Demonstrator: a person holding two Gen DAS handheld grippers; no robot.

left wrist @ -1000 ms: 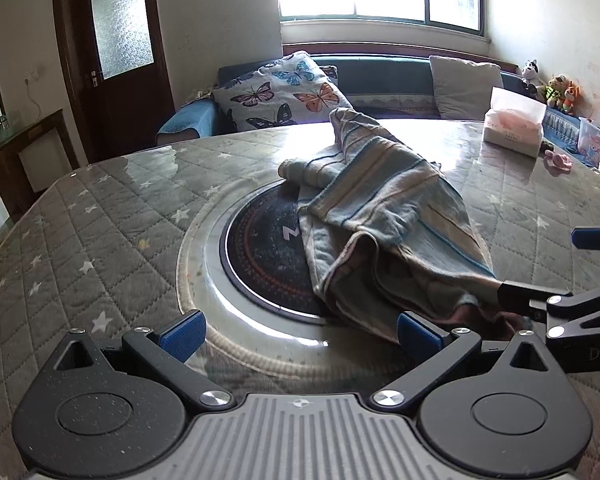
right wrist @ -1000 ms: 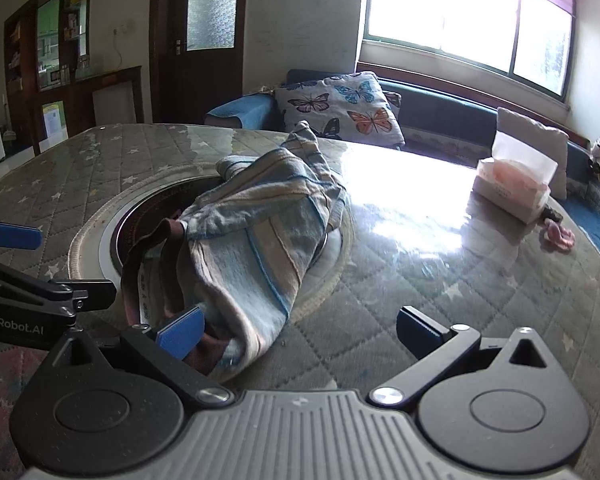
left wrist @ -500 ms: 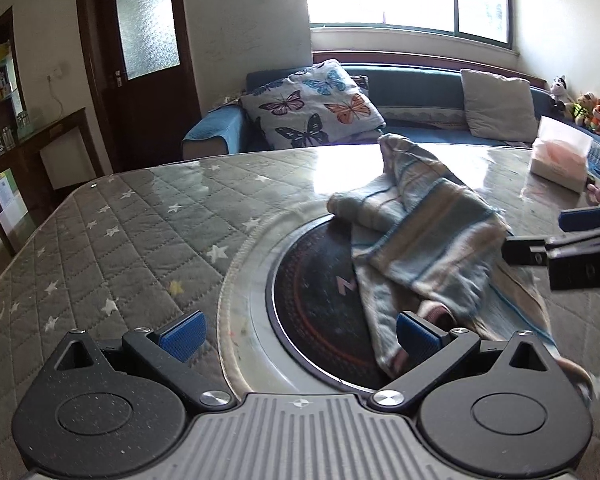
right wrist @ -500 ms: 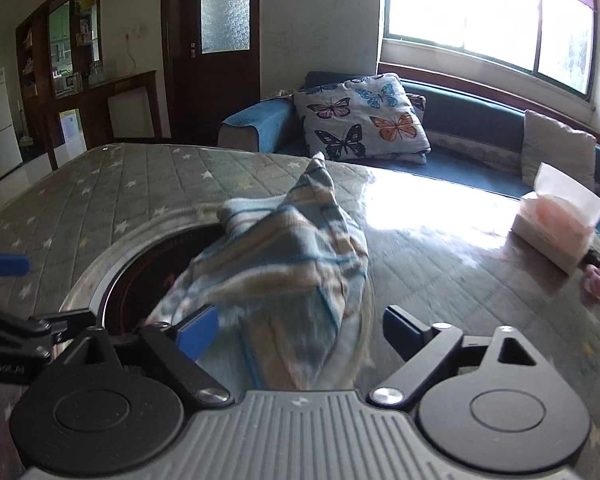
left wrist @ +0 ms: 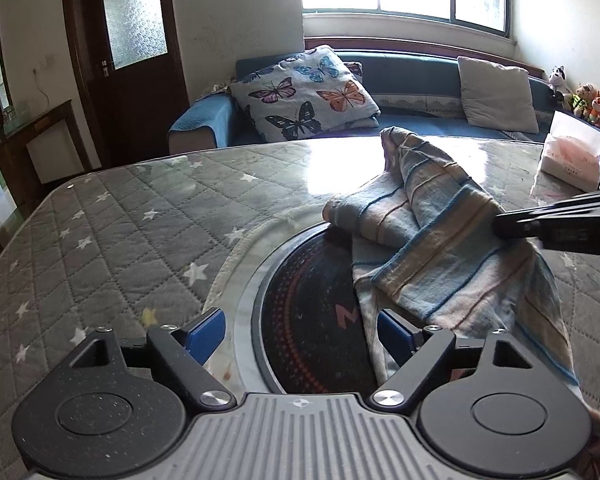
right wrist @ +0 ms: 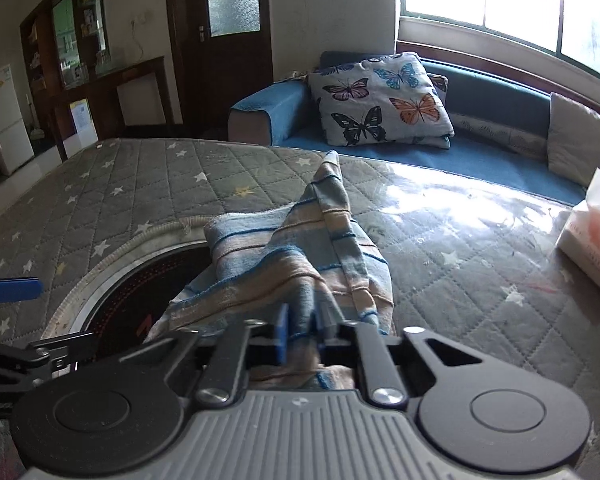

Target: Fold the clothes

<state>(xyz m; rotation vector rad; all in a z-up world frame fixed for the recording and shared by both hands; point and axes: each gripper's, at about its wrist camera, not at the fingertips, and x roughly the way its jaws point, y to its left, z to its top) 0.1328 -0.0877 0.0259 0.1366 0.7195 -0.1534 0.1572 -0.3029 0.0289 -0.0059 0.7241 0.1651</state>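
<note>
A crumpled striped garment [left wrist: 440, 248], blue and tan, lies over the right side of the round dark hob [left wrist: 312, 328] set in the table. My right gripper [right wrist: 300, 330] is shut on a fold of the garment [right wrist: 300, 264] and lifts that edge; its arm shows in the left wrist view [left wrist: 560, 224] pressing into the cloth. My left gripper [left wrist: 300, 330] is open and empty, low over the hob, with its right finger [left wrist: 396, 334] against the garment's near edge.
The table is covered by a grey quilted star-pattern cloth [left wrist: 112, 232] under clear plastic. A tissue box [left wrist: 572, 160] stands at the far right of the table. A blue sofa with a butterfly cushion [left wrist: 308, 92] is behind the table.
My right gripper has closed on the garment's near fold and raised it. My left gripper has shifted left, staying open, so the garment now sits to its right.
</note>
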